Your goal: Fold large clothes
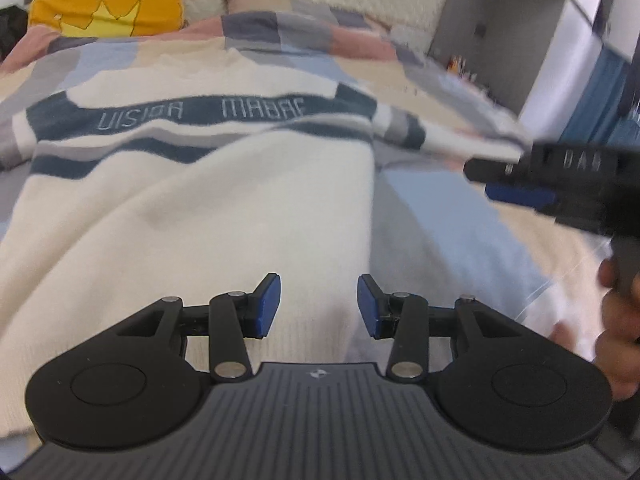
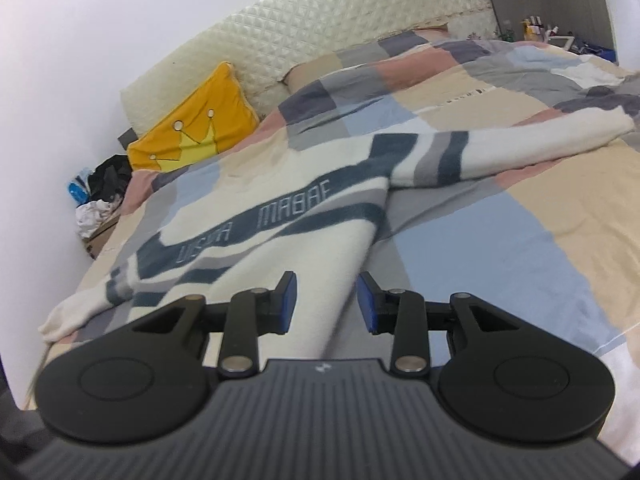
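Both wrist views close over bed, facing headboard (image 2: 320,20); sweater (image 1: 200,200) shared

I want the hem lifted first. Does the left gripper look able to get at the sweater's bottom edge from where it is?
Probably yes: the left gripper is open, right over the sweater near its bottom edge, with nothing between. The right gripper is off to the side.

Cream knitted sweater (image 2: 304,248): off-white body, dark teal and grey bands across chest and sleeves, pale lettering on the widest teal band.
Patchwork bed cover (image 2: 500,216): blocks of light blue, beige, grey, dusty pink and navy.
Orange-yellow cushion (image 2: 196,128): paler yellow crown motif outlined in dark line.
Quilted cream headboard (image 2: 320,32): diamond stitching.
Black-framed grippers (image 1: 319,304) (image 2: 327,302): blue pads (image 1: 266,306).
Bedside heap (image 2: 100,196): black and white, possibly clothing.
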The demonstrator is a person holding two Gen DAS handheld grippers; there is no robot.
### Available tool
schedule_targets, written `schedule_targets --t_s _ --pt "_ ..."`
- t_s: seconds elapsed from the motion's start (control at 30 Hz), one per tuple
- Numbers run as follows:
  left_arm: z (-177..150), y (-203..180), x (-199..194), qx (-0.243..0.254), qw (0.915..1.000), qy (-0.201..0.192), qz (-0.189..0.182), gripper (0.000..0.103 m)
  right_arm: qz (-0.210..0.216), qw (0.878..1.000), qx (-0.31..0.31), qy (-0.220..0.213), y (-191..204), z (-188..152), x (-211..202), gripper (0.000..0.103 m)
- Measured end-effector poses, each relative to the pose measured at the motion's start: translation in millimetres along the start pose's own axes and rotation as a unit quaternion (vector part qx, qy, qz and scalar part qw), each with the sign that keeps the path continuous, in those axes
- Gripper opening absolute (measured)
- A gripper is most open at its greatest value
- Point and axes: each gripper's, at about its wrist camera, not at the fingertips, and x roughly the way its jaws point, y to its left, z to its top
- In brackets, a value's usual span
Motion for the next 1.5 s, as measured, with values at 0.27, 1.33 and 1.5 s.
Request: schedule_targets --t_s 0.27,1.33,1.5 --pt "-4.5 -8.4 37.2 0.032 0.9983 0.041 0.026 0.064 -0.019 0.999 0.033 -0.023 -15.9 -1.7 -0.4 0.037" --pt "46.1 114.2 12.6 -0.221 0.9737 -0.037 -0.042 0.018 0.047 0.995 0.066 0.061 -14.7 -18.3 35.4 0.037" --pt "42.7 160.3 23.2 -0.333 0.9398 -0.030 -0.072 0.018 0.116 0.983 0.094 0.105 -3.7 -30.8 47.3 0.037"
